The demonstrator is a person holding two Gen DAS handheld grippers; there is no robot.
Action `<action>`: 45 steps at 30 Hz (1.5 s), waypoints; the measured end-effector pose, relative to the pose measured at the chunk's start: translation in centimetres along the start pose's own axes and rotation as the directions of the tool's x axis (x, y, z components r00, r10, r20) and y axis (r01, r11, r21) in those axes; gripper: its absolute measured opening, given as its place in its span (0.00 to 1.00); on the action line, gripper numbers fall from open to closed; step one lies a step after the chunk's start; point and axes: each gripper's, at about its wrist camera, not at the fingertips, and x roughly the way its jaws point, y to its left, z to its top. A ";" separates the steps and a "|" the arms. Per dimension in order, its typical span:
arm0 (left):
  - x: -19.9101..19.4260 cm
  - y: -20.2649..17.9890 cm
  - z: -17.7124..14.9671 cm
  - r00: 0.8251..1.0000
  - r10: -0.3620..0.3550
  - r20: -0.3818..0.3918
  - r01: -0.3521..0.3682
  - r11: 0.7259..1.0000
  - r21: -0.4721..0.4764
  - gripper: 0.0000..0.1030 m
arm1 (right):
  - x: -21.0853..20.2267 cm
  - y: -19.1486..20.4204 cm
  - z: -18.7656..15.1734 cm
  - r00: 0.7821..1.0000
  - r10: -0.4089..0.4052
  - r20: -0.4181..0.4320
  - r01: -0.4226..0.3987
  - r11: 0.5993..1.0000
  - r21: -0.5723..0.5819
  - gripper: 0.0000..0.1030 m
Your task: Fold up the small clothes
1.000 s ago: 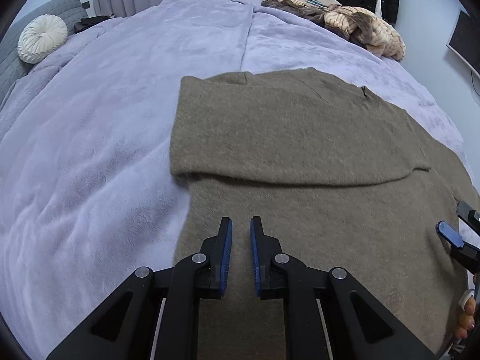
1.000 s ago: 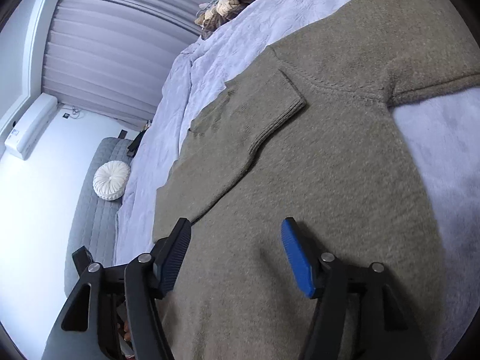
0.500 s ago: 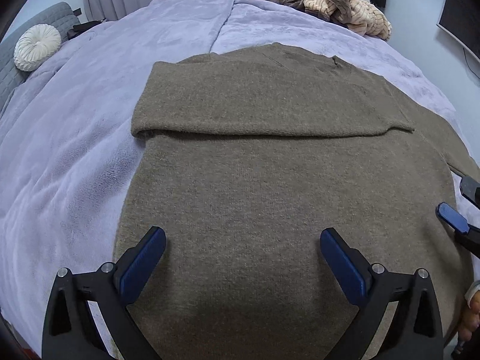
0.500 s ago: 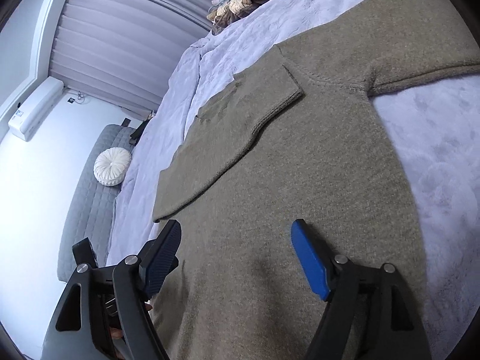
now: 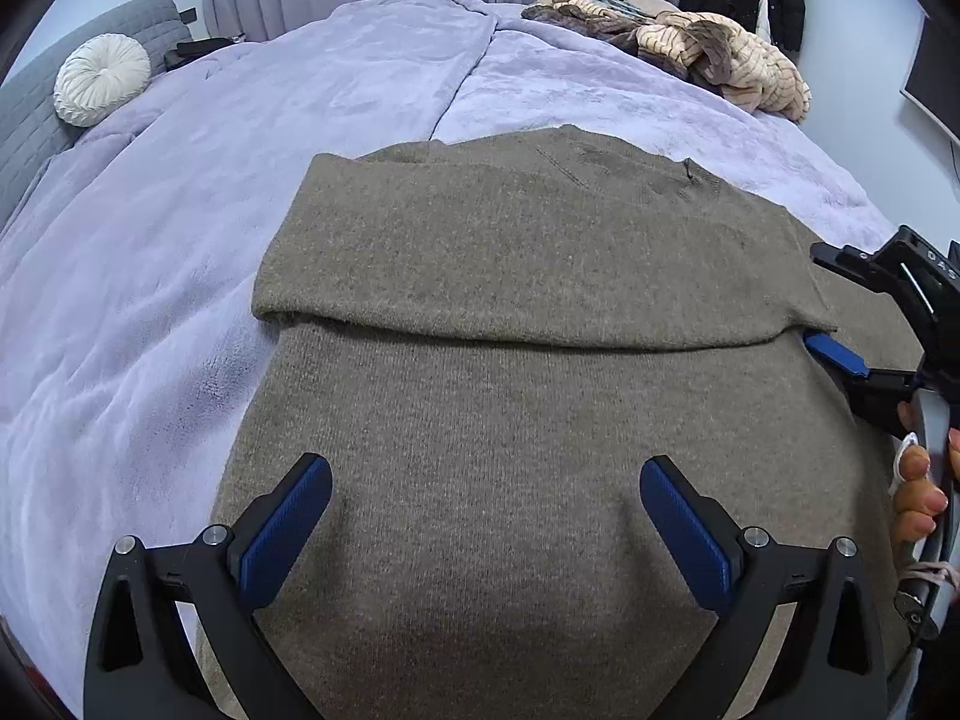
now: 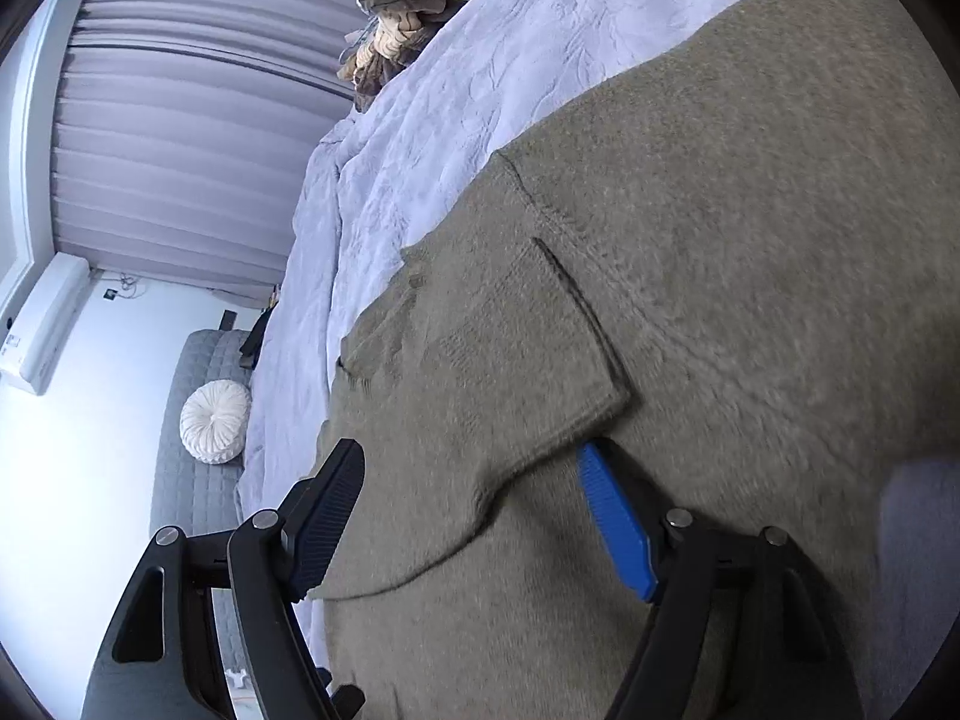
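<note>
The sweater [image 5: 510, 420] lies half folded; your left gripper [image 5: 486, 516] has just spread wide, empty, and your right gripper [image 6: 474, 516], open and empty, straddles the sleeve cuff [image 6: 540, 408], which may bunch if you pinch both layers.

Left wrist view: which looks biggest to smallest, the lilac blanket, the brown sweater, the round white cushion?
1. Lilac blanket
2. Brown sweater, nearly as large, but nearer the camera
3. Round white cushion, far off, so unsure

Both wrist views close, angled down, sharing sweater [image 5: 510, 420].
</note>
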 end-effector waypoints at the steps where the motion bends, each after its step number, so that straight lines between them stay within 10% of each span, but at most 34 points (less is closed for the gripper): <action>1: 0.1 -0.2 0.1 1.000 0.001 0.001 -0.001 1.000 0.003 1.00 | 0.4 0.0 0.4 1.000 -0.012 0.004 0.012 1.000 0.010 0.53; 3: 0.4 -0.5 0.3 1.000 0.002 -0.001 -0.002 1.000 0.013 1.00 | 1.3 -0.5 0.9 0.999 -0.045 -0.019 0.046 0.998 0.038 0.08; 12: 1.5 -0.7 -0.3 0.999 0.016 -0.038 -0.016 1.000 0.011 1.00 | 0.8 -0.5 -0.2 0.989 -0.148 -0.021 0.146 0.986 -0.079 0.05; 18: 0.3 -0.4 -0.6 1.000 0.028 -0.014 -0.028 1.000 0.009 1.00 | -0.5 1.8 -1.1 0.959 -0.281 0.026 0.281 0.940 -0.194 0.11; 45: -2.3 -8.4 -2.8 0.999 -0.044 -0.024 0.047 0.988 0.149 1.00 | -15.8 -5.8 -5.5 0.987 -0.123 0.104 0.128 0.991 -0.046 0.45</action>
